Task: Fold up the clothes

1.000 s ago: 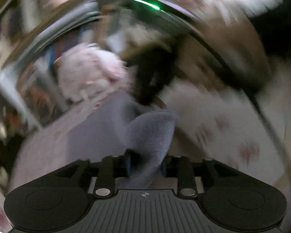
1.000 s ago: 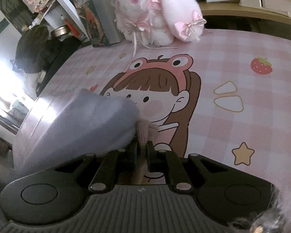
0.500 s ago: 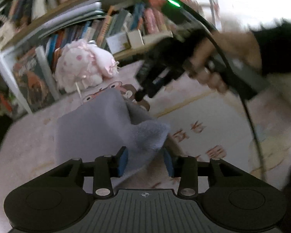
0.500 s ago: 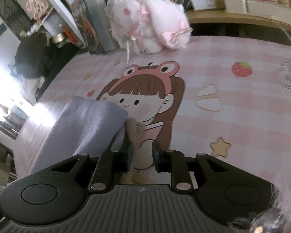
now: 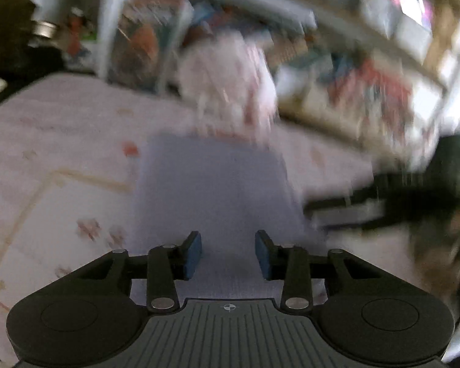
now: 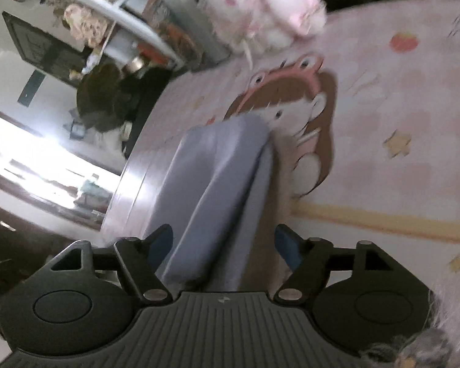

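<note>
On pink cartoon-print bedspread (image 6: 383,98), with checked ground, frog-hat girl figure, strawberry and star motifs: lilac-grey fleece garment (image 6: 217,184), folded into a long narrow shape, lying flat, upper layer doubled over a lower one, fold ridge running lengthwise away from the lens. Far end touching the printed girl's face.

Right gripper (image 6: 224,242): jaws wide apart, blue pads either side of the garment's near end, gripping nothing; whether pads touch cloth cannot be told. View tilted, mildly blurred.

Left gripper (image 5: 228,254): jaws apart, blue pads clear of each other, garment (image 5: 217,190) lying below and beyond the gap, nothing clamped. Strong motion blur across this view. Garment seen here as a plain rectangle stretching away towards pink-and-white plush toy (image 5: 230,86), far edge near the toy's base.

Same plush toy (image 6: 260,15) at the head of the bedspread in the right wrist view, ribbons on it, well beyond the garment. Behind it, bookshelf (image 5: 352,70) packed with books, detail smeared. Dark shape at right edge of left wrist view, too blurred to identify for certain. Bright window (image 6: 40,165) off the bed's far side.
</note>
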`<act>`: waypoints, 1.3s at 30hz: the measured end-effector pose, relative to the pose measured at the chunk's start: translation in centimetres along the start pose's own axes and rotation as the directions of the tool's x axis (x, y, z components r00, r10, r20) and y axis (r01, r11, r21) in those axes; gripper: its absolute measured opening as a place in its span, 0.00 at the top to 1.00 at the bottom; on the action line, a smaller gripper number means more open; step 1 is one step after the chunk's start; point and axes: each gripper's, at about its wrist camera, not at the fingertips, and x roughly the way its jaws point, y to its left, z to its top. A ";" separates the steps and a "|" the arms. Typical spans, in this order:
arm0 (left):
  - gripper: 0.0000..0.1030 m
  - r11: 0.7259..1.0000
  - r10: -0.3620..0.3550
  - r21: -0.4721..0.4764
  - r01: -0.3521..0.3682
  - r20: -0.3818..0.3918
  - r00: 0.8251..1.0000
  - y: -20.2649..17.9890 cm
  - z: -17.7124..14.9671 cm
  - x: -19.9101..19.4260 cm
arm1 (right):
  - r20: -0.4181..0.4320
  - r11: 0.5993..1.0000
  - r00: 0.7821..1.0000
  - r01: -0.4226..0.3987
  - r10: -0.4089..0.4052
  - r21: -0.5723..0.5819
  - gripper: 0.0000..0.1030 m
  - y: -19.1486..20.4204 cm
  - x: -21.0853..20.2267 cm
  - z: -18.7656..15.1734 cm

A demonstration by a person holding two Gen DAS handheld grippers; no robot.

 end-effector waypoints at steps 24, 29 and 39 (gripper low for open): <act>0.52 0.998 0.011 0.064 -0.010 -0.015 1.000 -1.4 -1.3 0.6 | 0.145 0.996 0.989 0.016 -0.003 -0.090 0.56 0.7 -4.8 -4.2; 0.52 1.000 0.012 0.020 -0.012 0.011 1.000 -1.3 -0.6 -0.5 | 0.015 0.996 1.000 0.007 -0.006 -0.086 0.67 1.8 -1.7 -4.4; 0.52 1.000 -0.005 -0.030 0.005 -0.005 1.000 0.3 -1.2 -0.5 | 0.173 0.977 0.985 0.008 0.029 -0.213 0.91 3.7 -3.1 -5.6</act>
